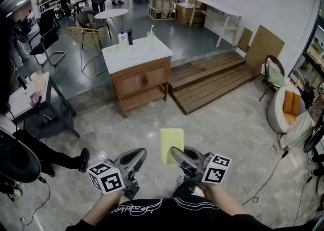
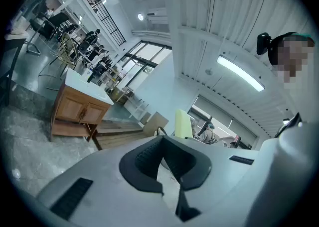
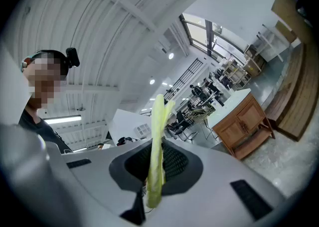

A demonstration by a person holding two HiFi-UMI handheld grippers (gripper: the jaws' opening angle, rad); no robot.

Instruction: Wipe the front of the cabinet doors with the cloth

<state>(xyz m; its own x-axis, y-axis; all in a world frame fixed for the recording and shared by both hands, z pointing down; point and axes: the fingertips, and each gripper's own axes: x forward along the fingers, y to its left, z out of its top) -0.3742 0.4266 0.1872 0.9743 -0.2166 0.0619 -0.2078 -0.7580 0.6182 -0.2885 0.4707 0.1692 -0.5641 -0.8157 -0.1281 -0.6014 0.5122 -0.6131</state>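
The wooden cabinet (image 1: 140,82) with a white top stands a few steps ahead on the tiled floor, its two doors shut. It also shows small in the left gripper view (image 2: 79,111) and the right gripper view (image 3: 244,120). A yellow cloth (image 1: 171,144) hangs upright from my right gripper (image 1: 176,154), which is shut on its lower edge (image 3: 156,144). My left gripper (image 1: 138,155) is beside it, jaws closed together with nothing between them (image 2: 162,165). The cloth (image 2: 182,123) peeks over the left gripper's body. Both grippers are held low, far from the cabinet.
Bottles and a cup (image 1: 129,37) stand on the cabinet top. A wooden step platform (image 1: 212,80) lies right of the cabinet. A black-legged table (image 1: 30,94) and a person's legs (image 1: 53,157) are at left. An armchair (image 1: 287,109) and a floor cable (image 1: 272,170) are at right.
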